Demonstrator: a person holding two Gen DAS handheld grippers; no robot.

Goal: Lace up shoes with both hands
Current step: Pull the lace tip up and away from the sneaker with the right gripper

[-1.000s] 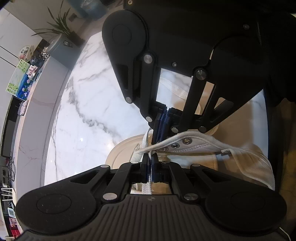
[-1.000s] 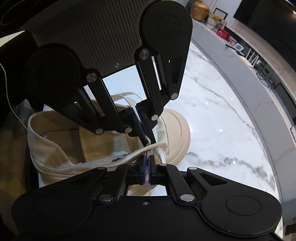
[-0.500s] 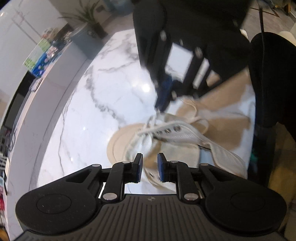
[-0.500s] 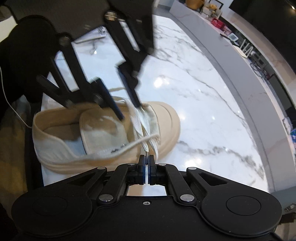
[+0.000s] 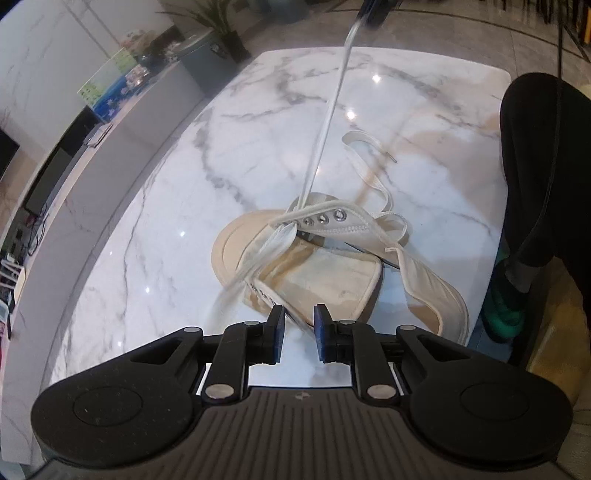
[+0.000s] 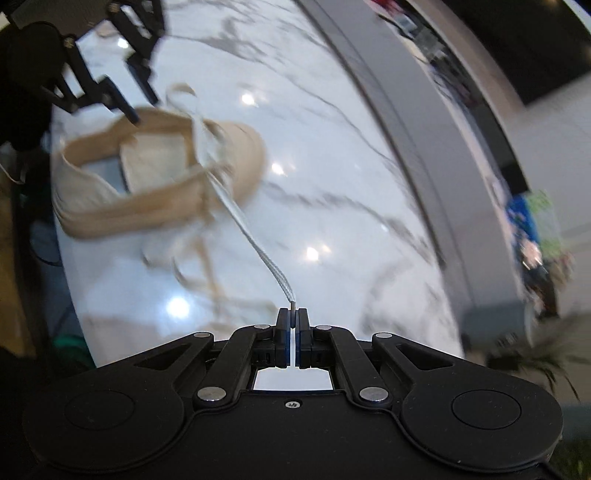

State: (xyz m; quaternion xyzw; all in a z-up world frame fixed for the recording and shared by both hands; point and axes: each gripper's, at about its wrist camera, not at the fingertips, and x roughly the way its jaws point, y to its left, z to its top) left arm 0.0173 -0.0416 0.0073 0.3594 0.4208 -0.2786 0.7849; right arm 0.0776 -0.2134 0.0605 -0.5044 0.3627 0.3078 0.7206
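Note:
A beige canvas shoe (image 5: 317, 266) lies on the white marble table (image 5: 155, 229), its toe pointing away from me in the left wrist view. My left gripper (image 5: 298, 328) hovers above its near side, open, with nothing between the pads. My right gripper (image 6: 293, 314) is shut on the tip of the white shoelace (image 6: 258, 251). That shoelace (image 5: 325, 122) stretches taut from the front eyelets up to the right gripper (image 5: 373, 11) at the top edge. The other lace end (image 5: 369, 166) lies loose on the table beyond the shoe (image 6: 147, 177). The left gripper (image 6: 110, 85) shows above it.
A grey ledge (image 5: 122, 140) runs along the table's left side and carries colourful boxes (image 5: 110, 85); a potted plant (image 5: 218, 18) stands behind it. A person's black-clad limb (image 5: 539, 166) is at the right table edge, with something green (image 5: 506, 314) below it.
The left gripper let go of the lace, opened and drew back upward from the shoe. The right gripper rose and pulled away, drawing its lace end out long and taut.

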